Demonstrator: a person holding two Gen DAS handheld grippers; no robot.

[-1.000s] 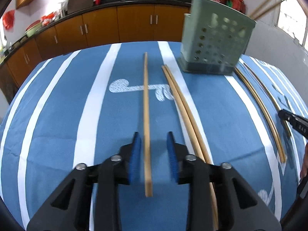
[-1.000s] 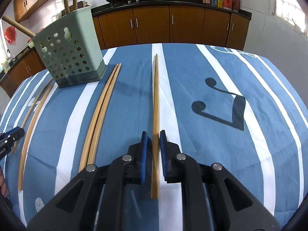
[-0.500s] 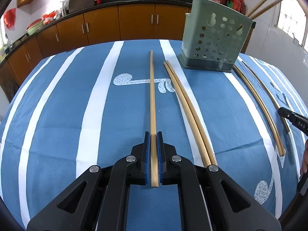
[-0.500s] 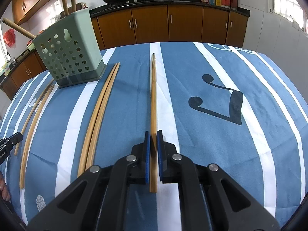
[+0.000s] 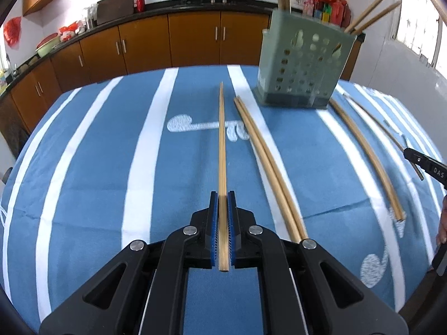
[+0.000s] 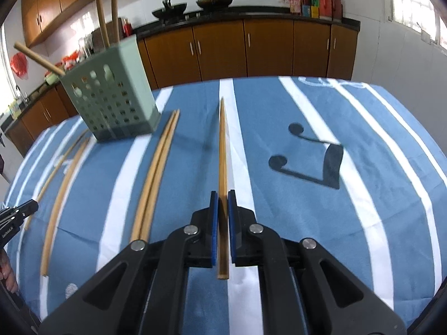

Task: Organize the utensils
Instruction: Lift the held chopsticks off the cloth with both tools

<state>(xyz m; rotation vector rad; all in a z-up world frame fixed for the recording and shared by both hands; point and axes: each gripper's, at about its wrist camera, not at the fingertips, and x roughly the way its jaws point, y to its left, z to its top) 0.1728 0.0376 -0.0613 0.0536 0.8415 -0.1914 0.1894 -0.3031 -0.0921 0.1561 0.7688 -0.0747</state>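
Note:
My left gripper [image 5: 222, 195] is shut on a long bamboo chopstick [image 5: 222, 145], which points forward above the blue striped cloth. My right gripper [image 6: 222, 195] is shut on another bamboo chopstick [image 6: 222, 150], also lifted off the cloth. A green perforated utensil holder [image 5: 303, 61] stands ahead to the right in the left wrist view and ahead to the left in the right wrist view [image 6: 111, 97], with several chopsticks standing in it. A pair of chopsticks [image 5: 265, 162] lies on the cloth between the grippers; it also shows in the right wrist view [image 6: 156, 170].
More chopsticks [image 5: 366, 153] lie on the cloth beyond the pair, also seen in the right wrist view [image 6: 61, 192]. The table is covered by a blue cloth with white stripes [image 5: 92, 167]. Brown kitchen cabinets [image 5: 167, 42] run behind the table.
My left gripper closed on its chopstick. Both grippers have lifted, raising their chopsticks off the cloth, and the holder now looks closer.

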